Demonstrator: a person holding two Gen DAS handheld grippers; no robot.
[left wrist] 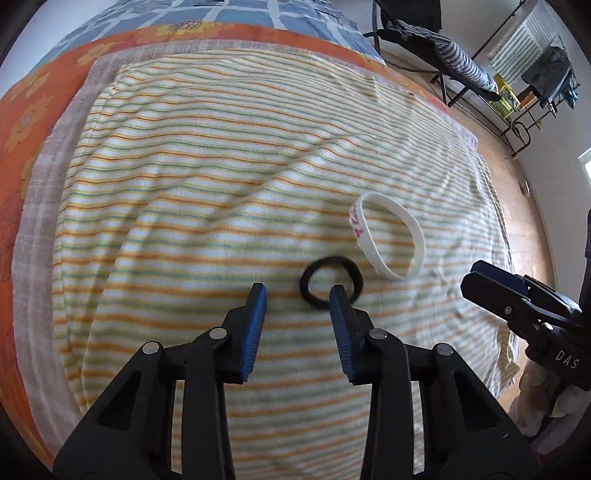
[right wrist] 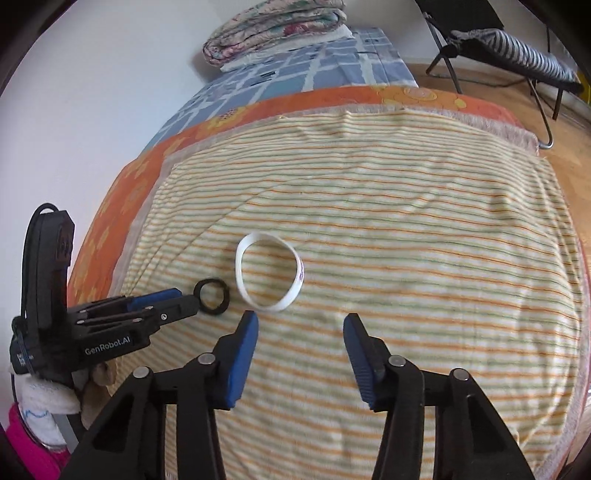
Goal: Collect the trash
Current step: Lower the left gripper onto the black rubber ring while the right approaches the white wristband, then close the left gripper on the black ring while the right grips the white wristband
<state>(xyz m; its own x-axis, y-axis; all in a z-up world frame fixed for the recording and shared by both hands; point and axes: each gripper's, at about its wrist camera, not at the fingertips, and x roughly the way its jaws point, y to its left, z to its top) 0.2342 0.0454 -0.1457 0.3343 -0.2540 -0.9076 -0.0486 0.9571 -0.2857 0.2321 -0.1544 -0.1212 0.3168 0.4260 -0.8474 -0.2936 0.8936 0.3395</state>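
A black hair tie (left wrist: 331, 282) lies flat on the striped towel (left wrist: 207, 192) on the bed. A white wristband (left wrist: 388, 236) with pink lettering lies just right of it. My left gripper (left wrist: 298, 291) is open, its right finger over the near edge of the hair tie. In the right wrist view the hair tie (right wrist: 212, 291) and the wristband (right wrist: 269, 271) lie ahead. My right gripper (right wrist: 300, 319) is open and empty, just short of the wristband. The left gripper (right wrist: 177, 301) reaches the hair tie from the left.
The striped towel (right wrist: 406, 258) covers an orange flowered blanket (right wrist: 122, 206) on a blue checked sheet (right wrist: 295, 66). Folded bedding (right wrist: 273, 26) lies at the bed's head. A folding chair (right wrist: 509, 48) and a clothes rack (left wrist: 528, 81) stand on the wooden floor at right.
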